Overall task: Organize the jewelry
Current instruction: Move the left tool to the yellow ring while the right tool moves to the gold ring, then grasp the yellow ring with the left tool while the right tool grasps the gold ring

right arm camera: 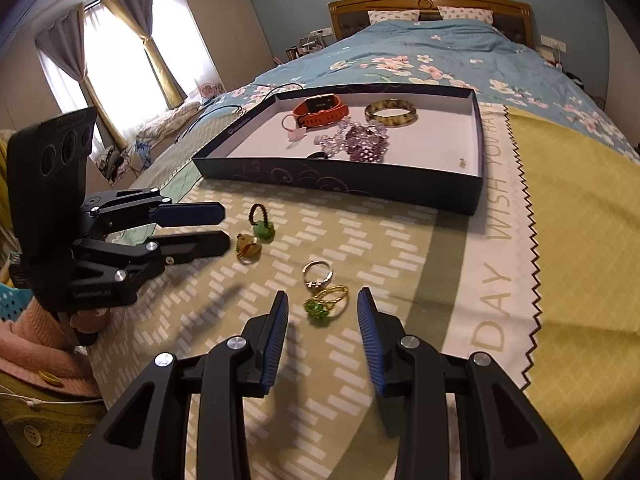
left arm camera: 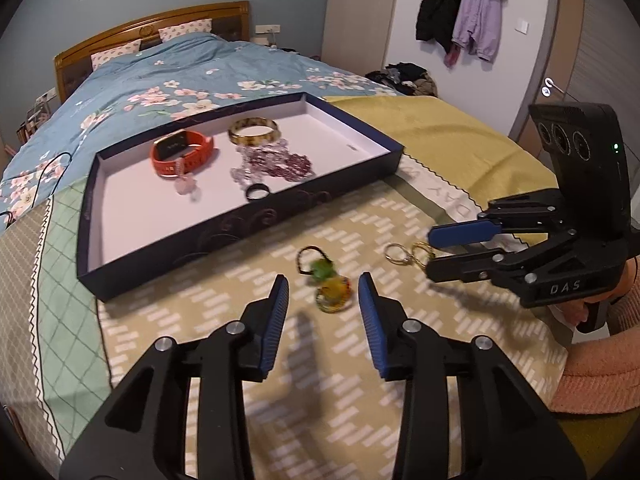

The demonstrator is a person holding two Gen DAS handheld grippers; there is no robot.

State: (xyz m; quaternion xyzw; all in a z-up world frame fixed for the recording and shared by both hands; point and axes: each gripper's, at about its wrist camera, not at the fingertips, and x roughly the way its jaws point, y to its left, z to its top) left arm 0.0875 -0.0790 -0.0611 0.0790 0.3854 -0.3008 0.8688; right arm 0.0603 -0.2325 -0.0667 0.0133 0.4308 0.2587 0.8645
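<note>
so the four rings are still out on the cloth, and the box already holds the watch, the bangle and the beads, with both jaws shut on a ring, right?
Not quite. Both wrist views show the jaws open with nothing between them: the left gripper and the right gripper grip no ring. The rest stands: four rings on the cloth, and the watch, bangle and beads in the box.

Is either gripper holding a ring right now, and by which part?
Nothing is held. The left gripper and right gripper both stand open above rings lying on the patterned cloth.

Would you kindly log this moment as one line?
left gripper: open, over beaded rings | right gripper: open, over gold ring | tray: watch, bangle
</note>
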